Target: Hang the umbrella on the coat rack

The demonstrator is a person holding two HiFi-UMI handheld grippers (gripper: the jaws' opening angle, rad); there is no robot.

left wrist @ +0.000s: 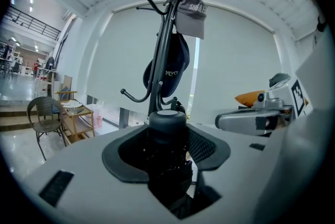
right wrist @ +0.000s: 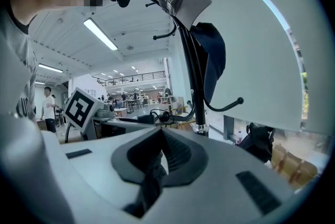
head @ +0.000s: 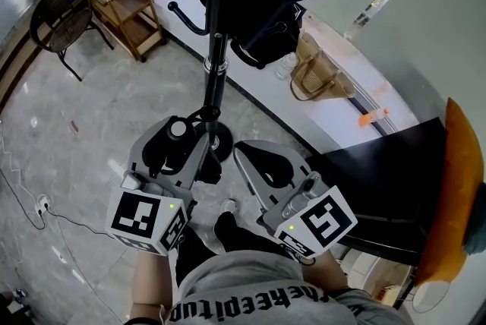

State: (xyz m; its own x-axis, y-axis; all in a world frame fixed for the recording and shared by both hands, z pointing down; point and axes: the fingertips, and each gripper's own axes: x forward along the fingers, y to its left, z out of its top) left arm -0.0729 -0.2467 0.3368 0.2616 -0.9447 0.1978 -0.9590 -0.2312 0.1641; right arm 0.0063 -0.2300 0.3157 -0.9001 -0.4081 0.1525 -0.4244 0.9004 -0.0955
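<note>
Folded umbrella [left wrist: 167, 126] was held clamped in left gripper [head: 181, 153], just short of coat rack [head: 215, 65]. Right gripper [right wrist: 159, 155] jaws were together, nothing held. Judged light with a stiff core and slippery fabric, so best gripped mid-body.

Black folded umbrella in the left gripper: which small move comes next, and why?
Probably bring the left gripper toward the free lower hook of the black metal coat rack: its jaws grip the black folded umbrella, apart from that hook.
</note>
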